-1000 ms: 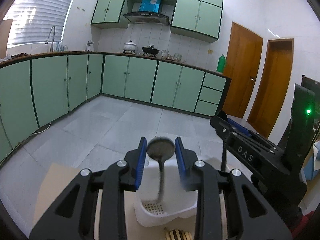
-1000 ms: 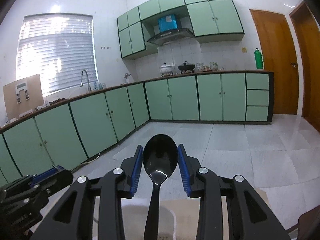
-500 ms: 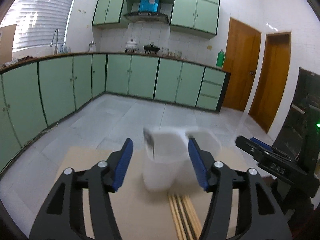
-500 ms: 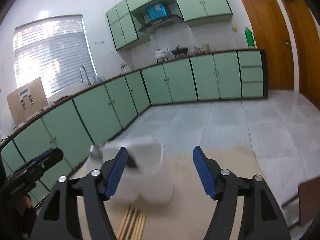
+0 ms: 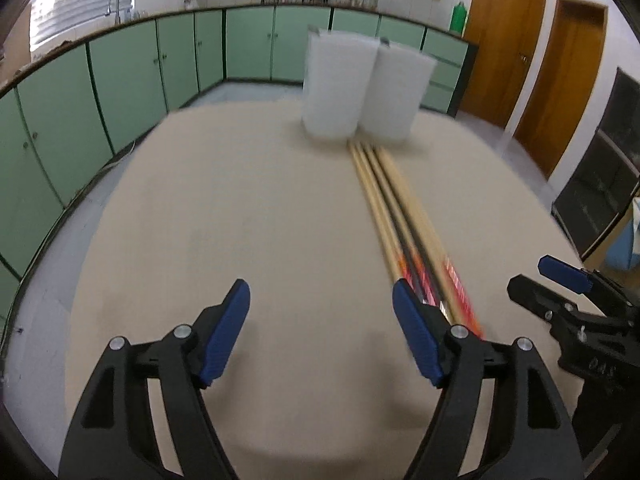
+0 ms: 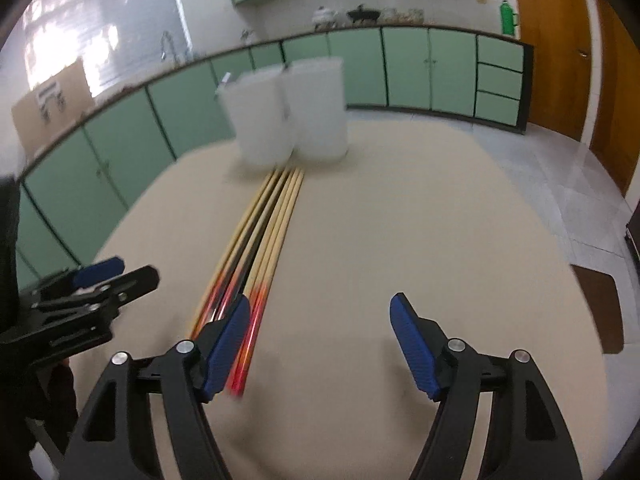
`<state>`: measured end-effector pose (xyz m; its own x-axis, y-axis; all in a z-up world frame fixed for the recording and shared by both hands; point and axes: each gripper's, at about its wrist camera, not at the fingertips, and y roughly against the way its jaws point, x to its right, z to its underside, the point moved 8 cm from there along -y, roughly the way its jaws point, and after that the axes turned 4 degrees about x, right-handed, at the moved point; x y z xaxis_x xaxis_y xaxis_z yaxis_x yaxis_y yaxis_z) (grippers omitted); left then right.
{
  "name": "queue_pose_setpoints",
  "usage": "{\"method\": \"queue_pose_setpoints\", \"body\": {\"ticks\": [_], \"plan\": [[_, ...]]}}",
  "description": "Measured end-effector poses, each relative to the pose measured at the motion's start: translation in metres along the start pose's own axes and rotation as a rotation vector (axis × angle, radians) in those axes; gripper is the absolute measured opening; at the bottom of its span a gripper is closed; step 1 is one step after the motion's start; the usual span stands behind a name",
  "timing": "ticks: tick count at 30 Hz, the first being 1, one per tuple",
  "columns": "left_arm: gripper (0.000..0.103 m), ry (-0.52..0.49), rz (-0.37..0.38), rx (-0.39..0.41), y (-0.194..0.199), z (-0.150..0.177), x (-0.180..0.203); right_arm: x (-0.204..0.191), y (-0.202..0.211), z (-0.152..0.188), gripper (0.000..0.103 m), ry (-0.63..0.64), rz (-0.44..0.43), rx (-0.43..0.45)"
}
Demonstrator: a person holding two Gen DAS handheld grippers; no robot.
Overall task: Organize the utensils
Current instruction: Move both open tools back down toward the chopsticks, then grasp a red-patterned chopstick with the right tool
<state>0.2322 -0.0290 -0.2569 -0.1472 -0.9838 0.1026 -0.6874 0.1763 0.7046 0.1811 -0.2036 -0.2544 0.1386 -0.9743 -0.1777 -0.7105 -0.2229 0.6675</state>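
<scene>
My left gripper and right gripper: fingers just opened, empty | chopsticks bundled on bench | risk: pinching one scatters the rest.

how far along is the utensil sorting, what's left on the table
Done: nothing can be confirmed inside the white holder; only a small tip shows at its rim. In hand: nothing, the left gripper and right gripper are both open and empty. Left: the chopsticks lying on the table.
</scene>
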Motion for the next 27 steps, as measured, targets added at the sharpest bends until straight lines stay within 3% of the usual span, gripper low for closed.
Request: {"method": "queue_pose_setpoints", "body": {"ticks": [7,15,20,26,27], "plan": [[0.075,-0.020,-0.031,-0.049,-0.002,0.034,0.000,-0.022,-0.003,0.028,0.059,0.081,0.019,-0.058],[0.077,-0.025,-0.038,-0.050,-0.001,0.033,-0.004,-0.002,0.001,0.024,0.058,0.036,0.077,-0.055],[0.077,-0.028,-0.045,-0.050,0.000,0.035,-0.002,-0.007,0.004,0.027,0.052,0.052,0.042,-0.053],[0.077,-0.037,-0.046,-0.052,0.002,0.037,0.001,-0.020,-0.002,0.028,0.029,0.098,0.029,-0.058],[0.078,-0.039,-0.046,-0.053,0.002,0.037,0.002,-0.020,-0.003,0.027,0.018,0.096,0.025,-0.058]]}}
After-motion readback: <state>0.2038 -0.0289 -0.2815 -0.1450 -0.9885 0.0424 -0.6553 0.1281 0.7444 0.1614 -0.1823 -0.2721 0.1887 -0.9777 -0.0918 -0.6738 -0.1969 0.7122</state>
